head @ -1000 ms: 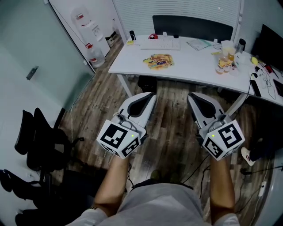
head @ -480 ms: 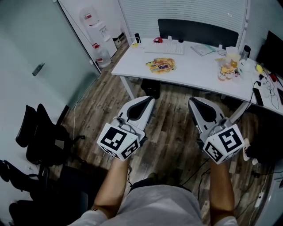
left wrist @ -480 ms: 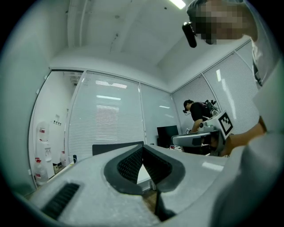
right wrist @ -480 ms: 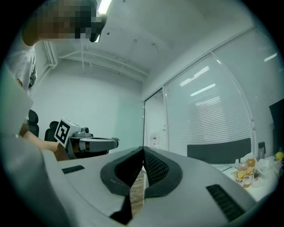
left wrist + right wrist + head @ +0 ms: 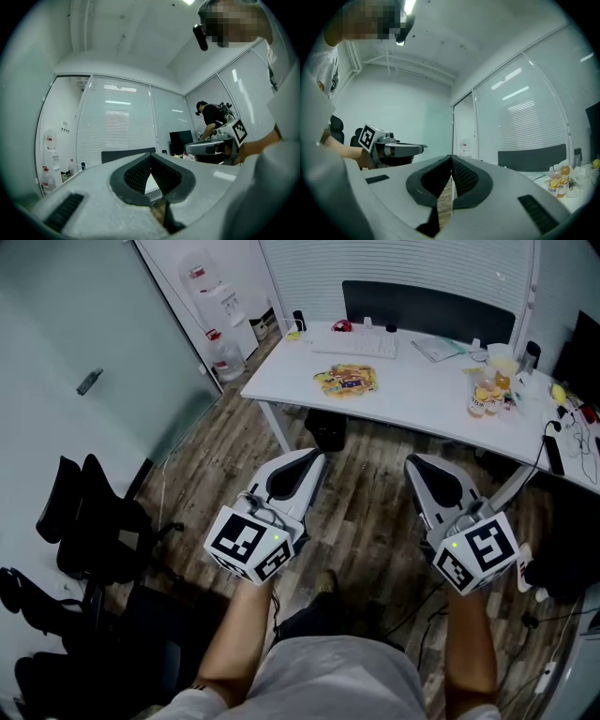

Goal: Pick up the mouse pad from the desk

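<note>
The mouse pad [image 5: 347,381], a flat colourful sheet, lies on the white desk [image 5: 422,413] well ahead of me in the head view. Both grippers hang level over the wooden floor, short of the desk and apart from the pad. My left gripper [image 5: 315,457] is shut with nothing between its fingers; its dark pads meet in the left gripper view [image 5: 150,157]. My right gripper [image 5: 416,463] is shut and empty too, its pads touching in the right gripper view [image 5: 451,160]. The left gripper view also shows the right gripper [image 5: 212,146], and the right gripper view shows the left gripper [image 5: 401,149].
On the desk lie a white keyboard [image 5: 354,343], papers and bottles [image 5: 484,399], with a dark panel [image 5: 427,307] behind. A monitor and cables [image 5: 572,418] sit at the right end. Black chairs [image 5: 89,521] stand at the left, a water dispenser [image 5: 211,287] in the far corner.
The desk and mouse pad have slid slightly down and right in the head view as I come closer. Both grippers stay shut and empty, side by side.
</note>
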`<state>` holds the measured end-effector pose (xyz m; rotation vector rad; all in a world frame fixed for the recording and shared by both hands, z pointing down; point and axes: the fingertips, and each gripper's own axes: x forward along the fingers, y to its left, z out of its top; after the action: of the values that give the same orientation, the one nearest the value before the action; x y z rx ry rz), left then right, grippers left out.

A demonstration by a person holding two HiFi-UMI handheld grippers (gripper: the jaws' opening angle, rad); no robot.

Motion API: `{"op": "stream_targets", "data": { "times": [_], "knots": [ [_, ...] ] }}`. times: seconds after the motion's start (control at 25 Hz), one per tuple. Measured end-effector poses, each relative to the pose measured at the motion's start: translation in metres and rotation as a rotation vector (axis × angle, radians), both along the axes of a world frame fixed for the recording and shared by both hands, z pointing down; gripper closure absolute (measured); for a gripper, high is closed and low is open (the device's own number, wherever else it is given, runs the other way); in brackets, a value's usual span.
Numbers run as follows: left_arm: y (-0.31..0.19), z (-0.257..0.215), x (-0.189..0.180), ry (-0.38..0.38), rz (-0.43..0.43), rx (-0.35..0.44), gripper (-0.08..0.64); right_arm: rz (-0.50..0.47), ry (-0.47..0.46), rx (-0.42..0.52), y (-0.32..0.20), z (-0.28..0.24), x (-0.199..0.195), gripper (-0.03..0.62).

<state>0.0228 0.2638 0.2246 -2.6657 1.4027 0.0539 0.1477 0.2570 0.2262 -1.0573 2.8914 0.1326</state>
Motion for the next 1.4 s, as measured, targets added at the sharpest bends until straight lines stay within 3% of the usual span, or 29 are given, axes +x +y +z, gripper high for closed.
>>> {"op": "stream_targets", "data": {
  "times": [0.52, 1.4],
  "knots": [
    [-0.066, 0.005, -0.027, 0.025, -0.003, 0.009, 0.545, 0.02, 0.03, -0.002, -0.061, 0.006, -0.016, 0.58],
    [-0.267, 0.037, -0.14, -0.009, 0.086, -0.038, 0.545, 0.117, 0.088, -0.055, -0.251, 0.028, -0.126, 0.58]
  ]
}}
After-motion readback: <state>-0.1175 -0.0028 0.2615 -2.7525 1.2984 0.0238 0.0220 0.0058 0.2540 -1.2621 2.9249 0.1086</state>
